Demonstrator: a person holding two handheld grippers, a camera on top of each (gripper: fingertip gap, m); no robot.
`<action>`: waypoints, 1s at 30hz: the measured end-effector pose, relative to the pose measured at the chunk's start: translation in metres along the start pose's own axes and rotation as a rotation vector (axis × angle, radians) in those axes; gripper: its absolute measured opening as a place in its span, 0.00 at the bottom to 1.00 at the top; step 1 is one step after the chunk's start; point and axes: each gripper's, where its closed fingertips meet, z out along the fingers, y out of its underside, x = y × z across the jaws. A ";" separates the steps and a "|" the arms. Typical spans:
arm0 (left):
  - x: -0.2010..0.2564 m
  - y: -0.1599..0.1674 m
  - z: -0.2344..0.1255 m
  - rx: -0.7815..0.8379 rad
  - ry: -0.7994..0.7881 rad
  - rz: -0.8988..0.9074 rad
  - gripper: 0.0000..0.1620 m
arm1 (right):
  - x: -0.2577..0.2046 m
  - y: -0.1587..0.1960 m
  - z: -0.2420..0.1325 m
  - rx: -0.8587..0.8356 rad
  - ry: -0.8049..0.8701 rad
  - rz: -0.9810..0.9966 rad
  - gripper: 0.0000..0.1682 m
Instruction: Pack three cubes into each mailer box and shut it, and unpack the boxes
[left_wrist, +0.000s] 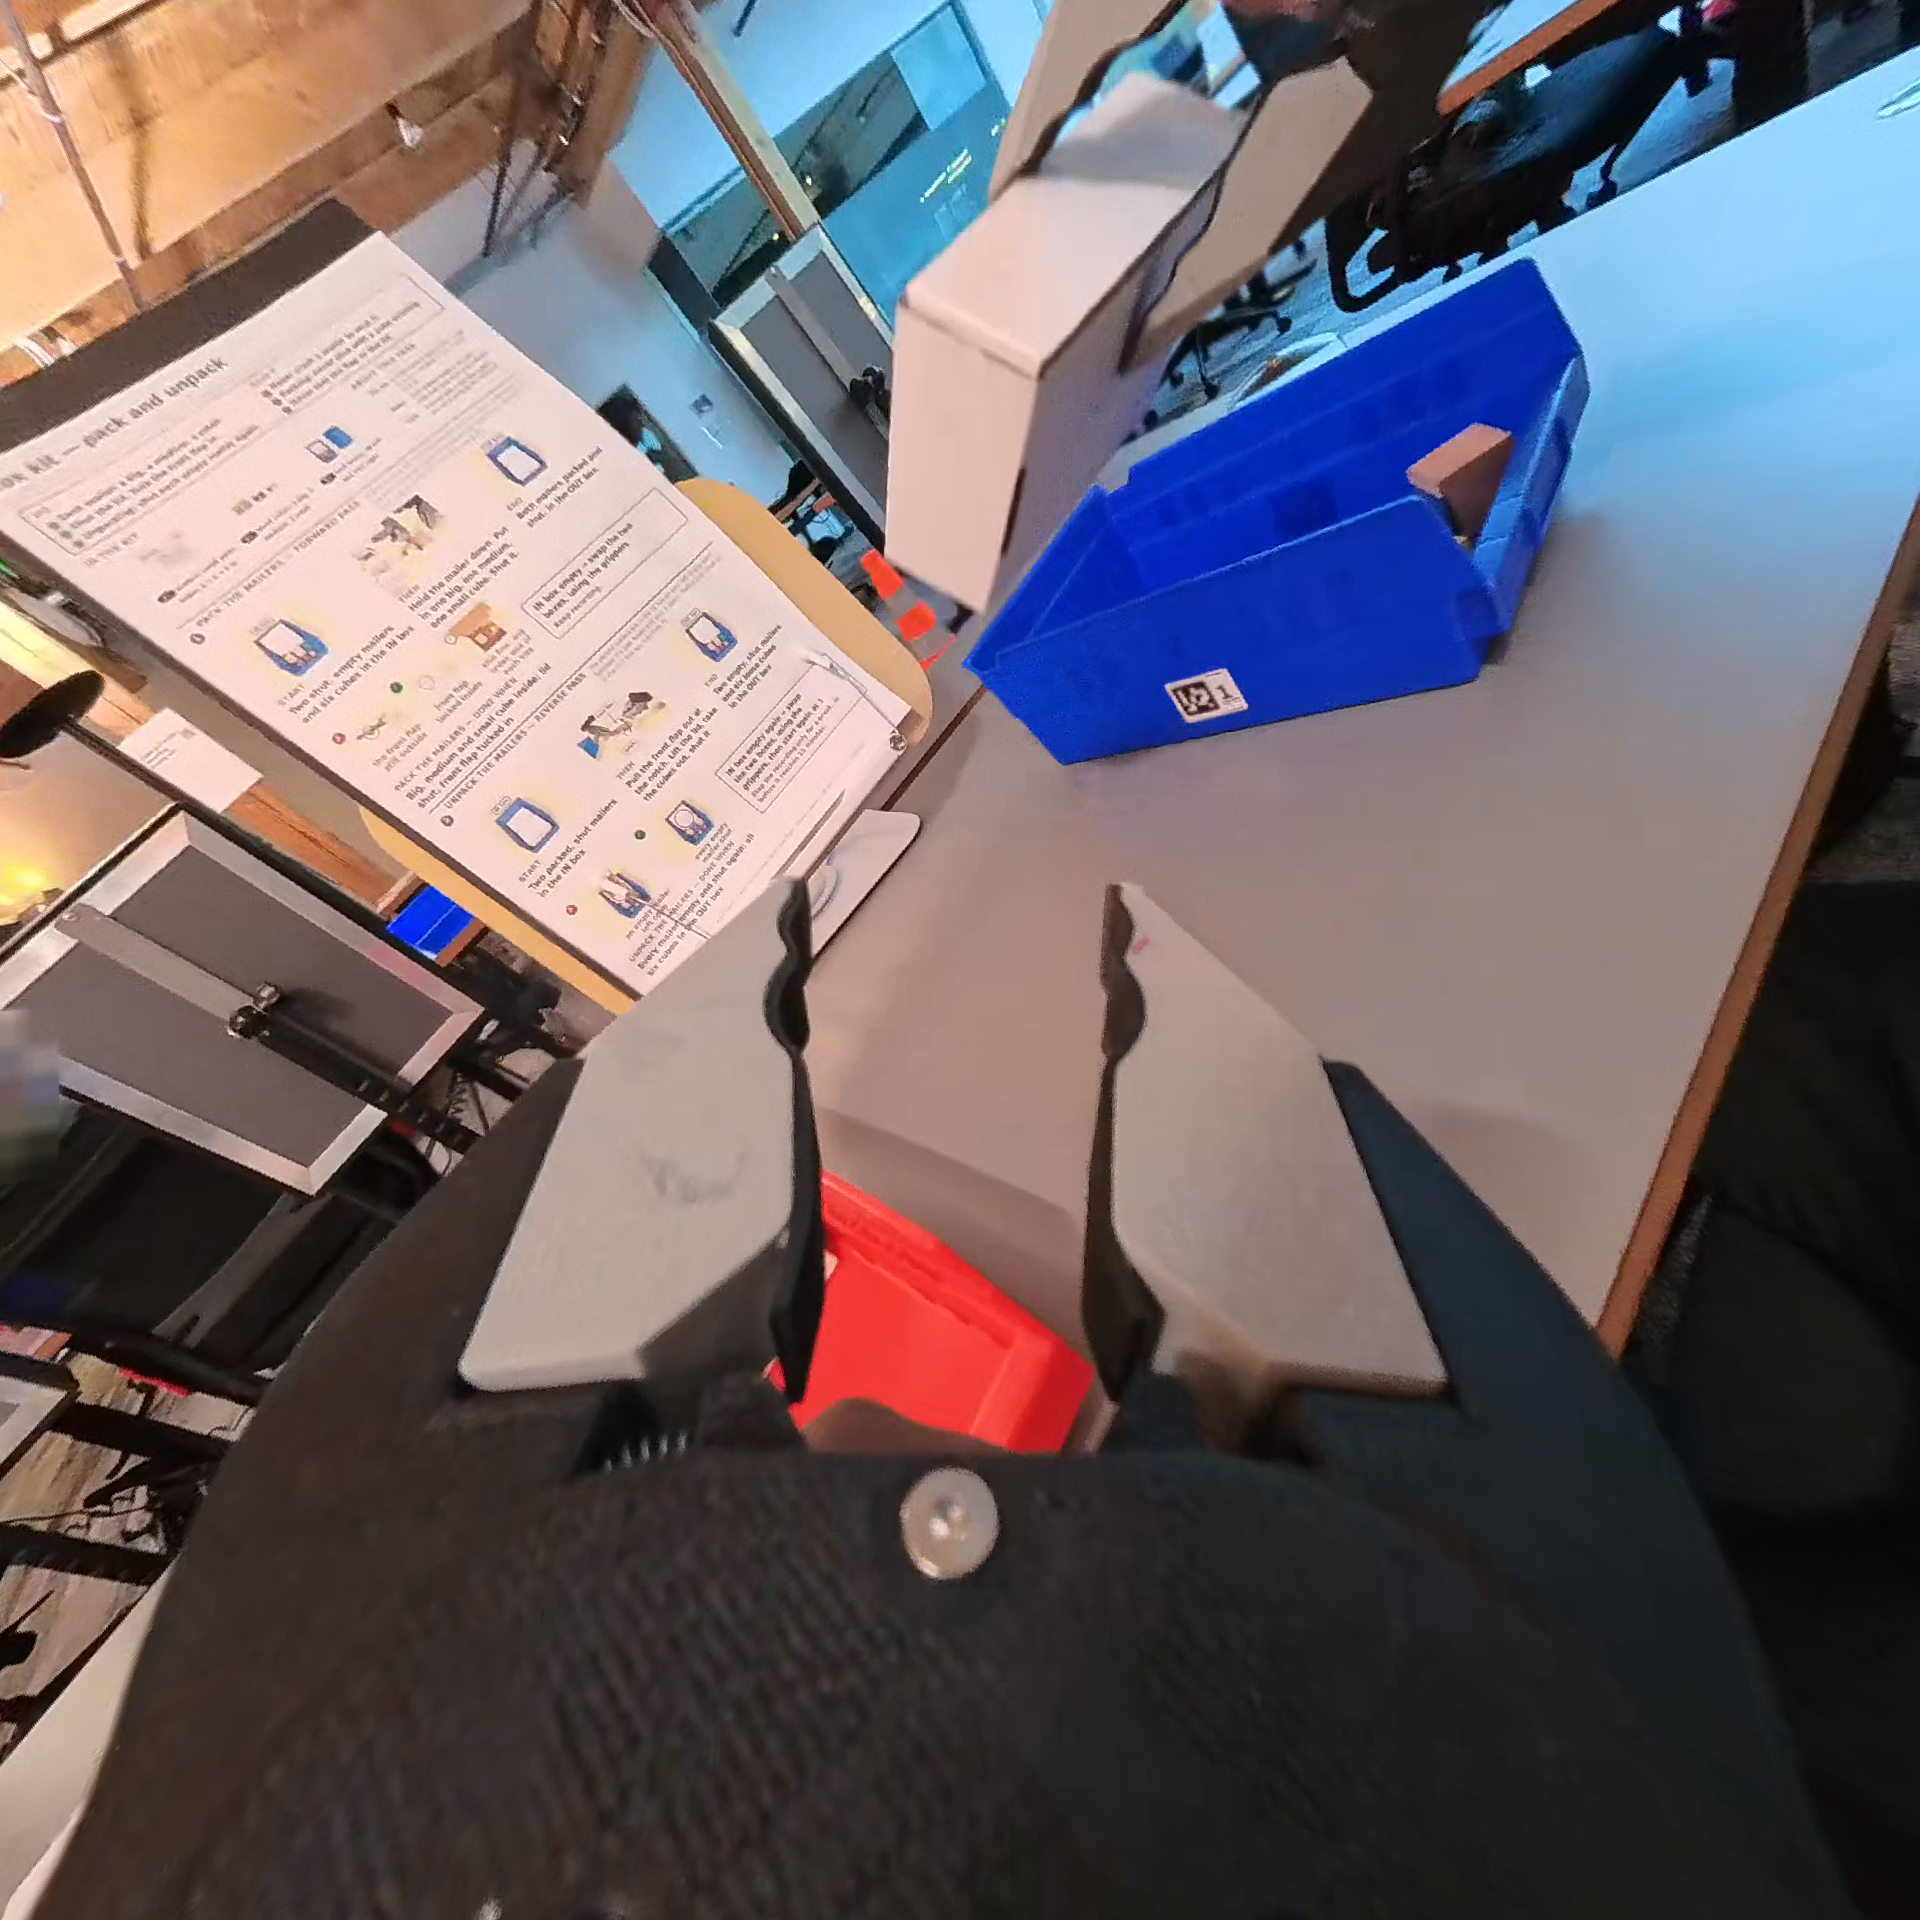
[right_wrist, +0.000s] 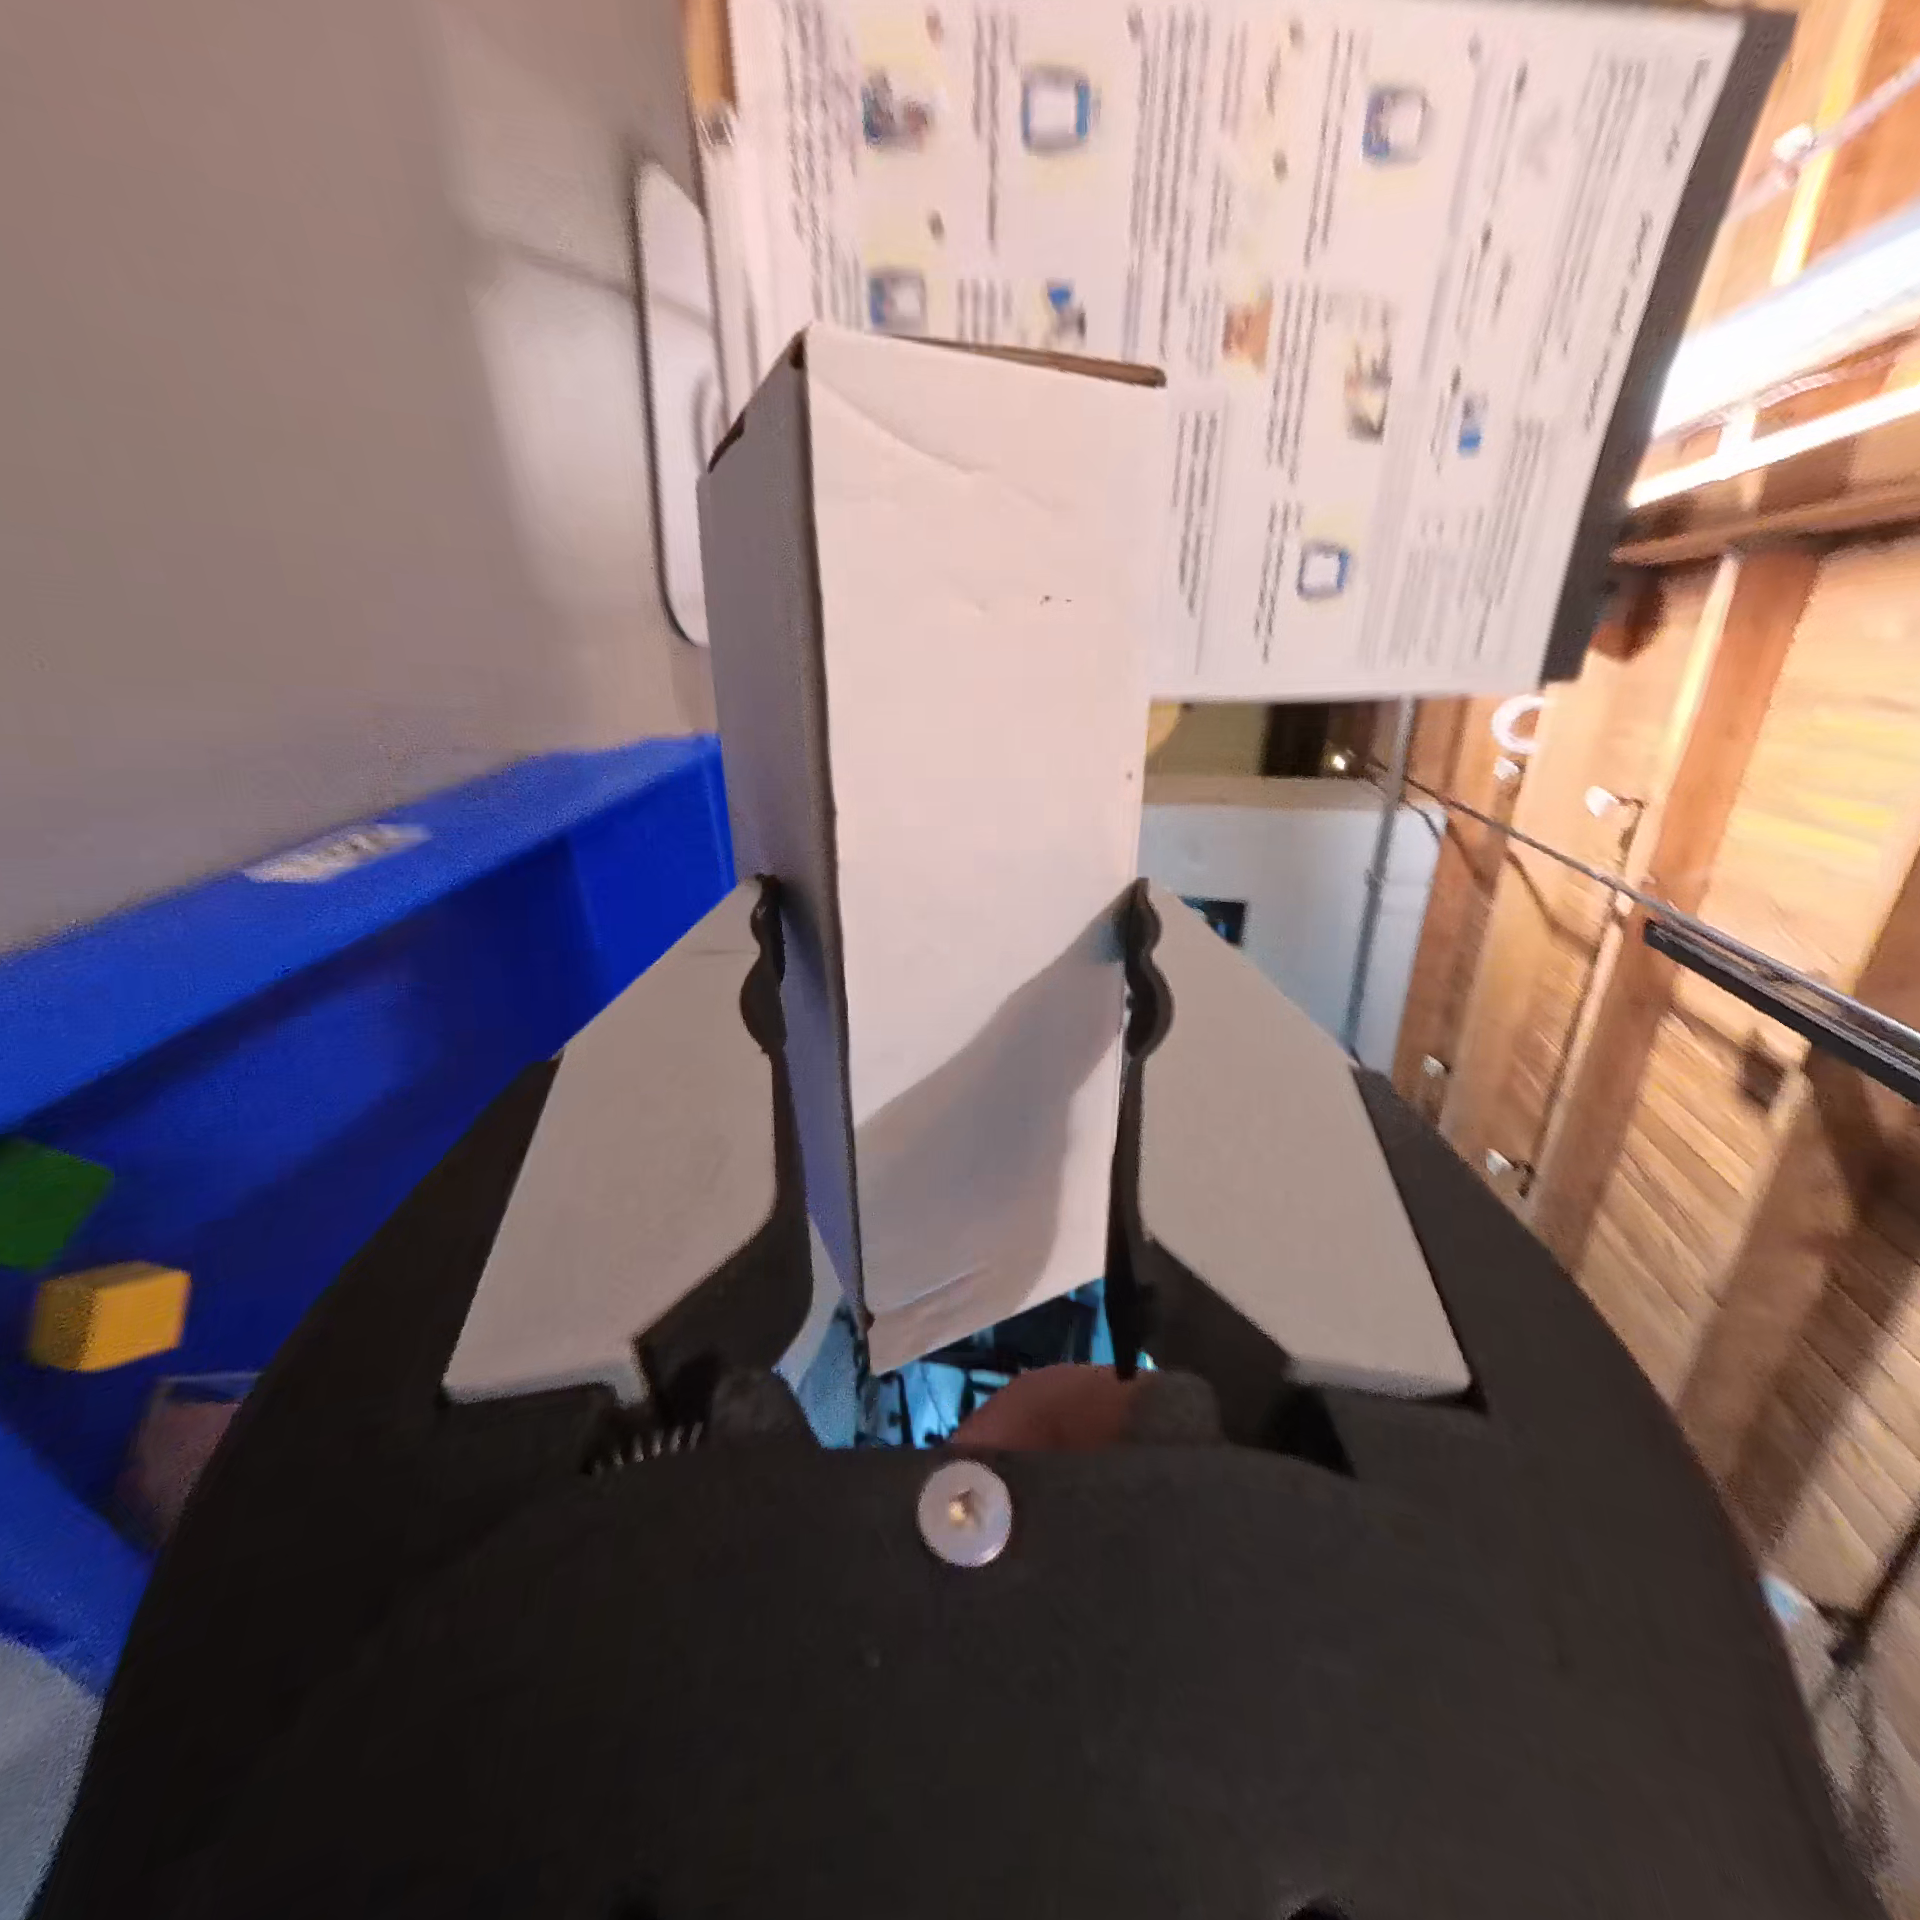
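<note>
My right gripper (right_wrist: 948, 904) is shut on a white mailer box (right_wrist: 956, 665) and holds it in the air, closed, above the blue bin (right_wrist: 312, 966). In the left wrist view the same mailer box (left_wrist: 1023, 343) hangs above the far end of the blue bin (left_wrist: 1278, 613), held by the right gripper (left_wrist: 1132, 223). A brown cube (left_wrist: 1460, 478) lies in the bin. A green cube (right_wrist: 47, 1205) and a yellow cube (right_wrist: 109, 1317) show in the bin in the right wrist view. My left gripper (left_wrist: 954, 904) is open and empty above the grey table (left_wrist: 1403, 935).
A red bin (left_wrist: 925, 1340) sits under my left gripper. An instruction sheet on a stand (left_wrist: 416, 644) rises at the table's far edge; it also shows in the right wrist view (right_wrist: 1299, 312). The table's near edge (left_wrist: 1766, 935) runs along the right.
</note>
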 end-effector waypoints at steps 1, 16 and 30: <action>0.001 0.001 0.002 -0.008 -0.003 0.007 0.33 | 0.000 0.016 0.002 -0.023 0.029 -0.005 0.38; -0.001 0.025 0.019 -0.096 -0.005 0.005 0.33 | -0.086 0.127 0.104 -0.140 0.074 -0.212 0.39; -0.010 0.048 0.021 -0.138 0.021 -0.092 0.33 | -0.158 0.169 0.081 -0.264 -0.535 0.092 0.42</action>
